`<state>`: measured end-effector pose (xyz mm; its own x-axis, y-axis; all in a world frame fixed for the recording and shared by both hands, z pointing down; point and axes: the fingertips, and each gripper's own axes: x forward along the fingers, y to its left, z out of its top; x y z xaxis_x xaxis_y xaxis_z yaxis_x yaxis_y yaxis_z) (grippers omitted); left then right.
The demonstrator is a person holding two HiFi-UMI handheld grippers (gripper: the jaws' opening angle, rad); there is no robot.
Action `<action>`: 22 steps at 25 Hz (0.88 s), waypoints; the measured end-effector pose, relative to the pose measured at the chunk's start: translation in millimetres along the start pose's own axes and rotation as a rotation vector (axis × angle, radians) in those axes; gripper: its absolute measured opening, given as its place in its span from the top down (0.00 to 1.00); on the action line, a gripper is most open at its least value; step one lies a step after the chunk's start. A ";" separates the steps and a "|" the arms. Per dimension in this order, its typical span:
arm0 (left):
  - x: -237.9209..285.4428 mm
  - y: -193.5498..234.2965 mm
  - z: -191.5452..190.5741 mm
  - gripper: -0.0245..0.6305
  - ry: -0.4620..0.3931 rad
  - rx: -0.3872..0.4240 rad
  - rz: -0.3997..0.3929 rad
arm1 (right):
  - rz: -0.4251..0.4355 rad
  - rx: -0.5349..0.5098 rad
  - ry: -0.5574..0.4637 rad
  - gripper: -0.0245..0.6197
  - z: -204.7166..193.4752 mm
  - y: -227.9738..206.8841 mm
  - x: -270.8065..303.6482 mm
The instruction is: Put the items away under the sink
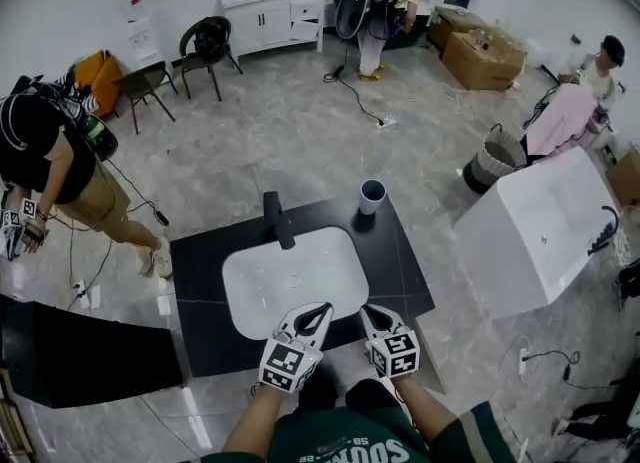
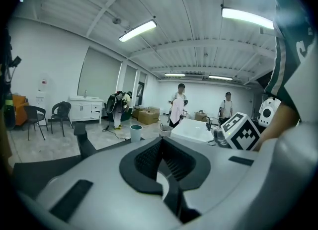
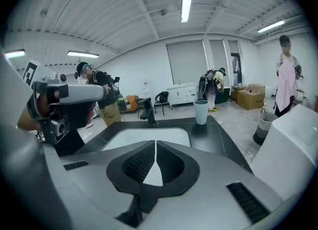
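Cup (image 1: 372, 194) across sink (image 1: 295, 276) from right hand-held gripper (image 1: 374, 312), well apart

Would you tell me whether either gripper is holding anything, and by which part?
Nothing is held: the left gripper and the right gripper are both shut and empty.

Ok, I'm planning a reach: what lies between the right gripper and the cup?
Nothing: between the right gripper and the cup is only bare black countertop, beside the basin; the head view shows it.
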<state>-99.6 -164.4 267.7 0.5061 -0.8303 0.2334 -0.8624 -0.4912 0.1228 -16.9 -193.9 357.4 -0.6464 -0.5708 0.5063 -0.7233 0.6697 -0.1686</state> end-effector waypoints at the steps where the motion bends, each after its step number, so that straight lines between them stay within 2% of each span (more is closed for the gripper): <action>1: 5.0 6.7 4.0 0.95 -0.002 -0.004 -0.004 | -0.008 -0.011 -0.009 0.90 9.4 -5.5 7.1; 5: 28.1 31.5 13.4 0.95 -0.025 -0.026 0.008 | -0.018 -0.055 -0.031 0.89 43.4 -32.9 37.2; 13: 94.9 60.2 11.9 0.95 0.003 -0.075 0.037 | -0.015 -0.058 -0.057 0.89 87.4 -94.2 82.7; 17: 119.1 67.4 6.7 0.95 0.020 -0.107 0.057 | 0.002 -0.048 -0.024 0.89 85.7 -125.9 109.2; 20: 131.6 74.8 0.5 0.95 0.025 -0.115 0.065 | -0.017 -0.047 -0.028 0.89 88.8 -151.1 130.3; 21: 134.2 77.2 -1.6 0.95 0.027 -0.119 0.070 | -0.025 -0.046 -0.033 0.84 90.8 -158.8 137.2; 22: 136.0 79.2 -4.2 0.95 0.032 -0.124 0.076 | -0.028 -0.042 -0.033 0.75 91.9 -165.4 144.2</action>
<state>-99.1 -315.1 313.2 0.4406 -0.8538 0.2774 -0.8940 -0.3893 0.2216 -12.8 -430.7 380.5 -0.6343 -0.6046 0.4819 -0.7309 0.6721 -0.1188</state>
